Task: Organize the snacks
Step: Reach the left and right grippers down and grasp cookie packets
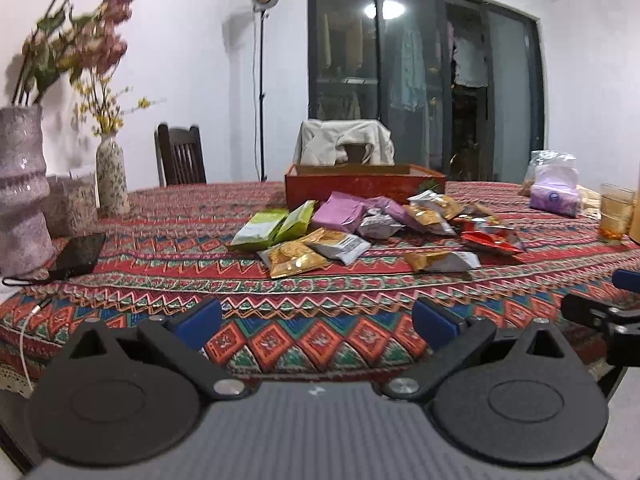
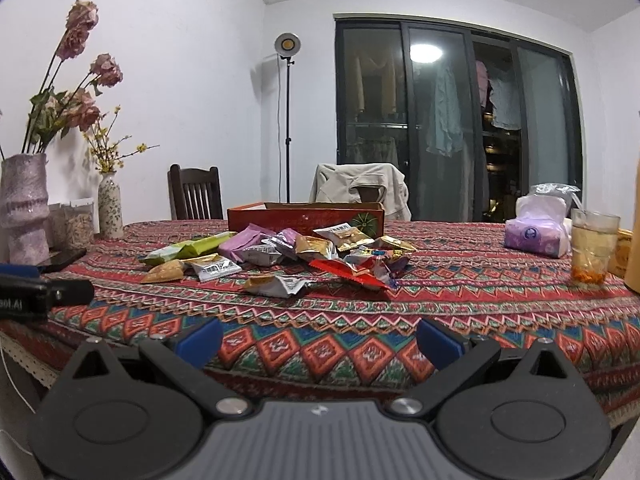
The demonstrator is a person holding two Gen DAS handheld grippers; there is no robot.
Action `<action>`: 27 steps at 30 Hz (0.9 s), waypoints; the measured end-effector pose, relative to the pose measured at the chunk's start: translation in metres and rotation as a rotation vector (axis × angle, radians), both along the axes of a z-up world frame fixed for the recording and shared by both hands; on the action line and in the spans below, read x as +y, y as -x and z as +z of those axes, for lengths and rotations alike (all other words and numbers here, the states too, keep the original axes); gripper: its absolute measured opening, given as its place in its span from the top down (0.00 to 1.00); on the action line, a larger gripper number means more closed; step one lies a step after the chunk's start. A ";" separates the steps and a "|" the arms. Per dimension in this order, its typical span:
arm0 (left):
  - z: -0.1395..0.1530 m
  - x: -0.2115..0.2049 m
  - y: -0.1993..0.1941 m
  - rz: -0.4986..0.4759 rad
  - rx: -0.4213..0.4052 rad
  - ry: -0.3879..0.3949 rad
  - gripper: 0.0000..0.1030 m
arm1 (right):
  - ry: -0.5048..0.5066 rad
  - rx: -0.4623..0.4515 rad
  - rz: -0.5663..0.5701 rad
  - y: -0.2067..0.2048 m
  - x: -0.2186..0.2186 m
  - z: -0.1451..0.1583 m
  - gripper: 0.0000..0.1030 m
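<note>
A pile of snack packets lies mid-table: green packets (image 1: pixel 272 226) (image 2: pixel 188 249), purple packets (image 1: pixel 340 214) (image 2: pixel 248 242), gold ones (image 1: pixel 294 258) (image 2: pixel 316 249), a red one (image 1: pixel 490 242) (image 2: pixel 348 270) and silver ones (image 1: pixel 444 261) (image 2: pixel 276 285). A red open box (image 1: pixel 360 186) (image 2: pixel 306 216) stands just behind the pile. My left gripper (image 1: pixel 318 320) is open and empty at the table's near edge. My right gripper (image 2: pixel 320 338) is open and empty, also at the near edge, to the right of the left one.
Patterned tablecloth (image 1: pixel 320 292) (image 2: pixel 460 308). Two vases (image 1: pixel 20 188) (image 2: pixel 110 210) and a black phone (image 1: pixel 78 254) at left. Purple tissue pack (image 1: pixel 554 192) (image 2: pixel 534 232) and a glass of drink (image 1: pixel 614 212) (image 2: pixel 592 246) at right. Chairs (image 1: pixel 180 156) stand behind the table.
</note>
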State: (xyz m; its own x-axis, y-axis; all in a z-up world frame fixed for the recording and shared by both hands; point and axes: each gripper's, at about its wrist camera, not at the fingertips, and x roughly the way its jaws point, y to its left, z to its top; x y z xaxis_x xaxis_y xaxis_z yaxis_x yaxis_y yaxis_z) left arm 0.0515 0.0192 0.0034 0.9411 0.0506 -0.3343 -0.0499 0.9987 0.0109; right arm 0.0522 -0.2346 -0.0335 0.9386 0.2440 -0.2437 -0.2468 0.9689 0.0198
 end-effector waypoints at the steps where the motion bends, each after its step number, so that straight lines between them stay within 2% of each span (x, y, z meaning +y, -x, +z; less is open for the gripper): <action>1: 0.000 0.003 -0.007 0.004 0.013 0.011 0.00 | -0.002 0.004 0.008 -0.005 0.000 0.000 0.00; 5: 0.001 0.010 -0.037 0.014 0.052 0.024 0.00 | -0.028 0.015 0.031 -0.029 -0.002 0.006 0.01; 8: 0.004 0.010 -0.059 0.024 0.074 0.009 0.00 | 0.026 0.005 0.052 -0.043 0.003 0.009 0.04; 11: 0.004 0.010 -0.091 0.049 0.147 -0.009 0.00 | 0.075 0.023 0.099 -0.063 0.011 0.013 0.07; 15: 0.004 0.020 -0.126 0.046 0.199 0.048 0.00 | 0.112 0.073 0.181 -0.093 0.024 0.016 0.14; 18: 0.001 0.023 -0.152 0.035 0.212 0.035 0.00 | 0.141 0.116 0.233 -0.123 0.038 0.019 0.19; 21: -0.001 0.029 -0.173 0.049 0.227 0.032 0.06 | 0.146 0.157 0.273 -0.153 0.048 0.019 0.20; 25: -0.004 0.041 -0.196 0.054 0.281 0.080 0.18 | 0.159 0.239 0.323 -0.193 0.064 0.018 0.23; 27: -0.007 0.045 -0.202 0.056 0.298 0.095 0.19 | 0.167 0.264 0.332 -0.209 0.072 0.018 0.27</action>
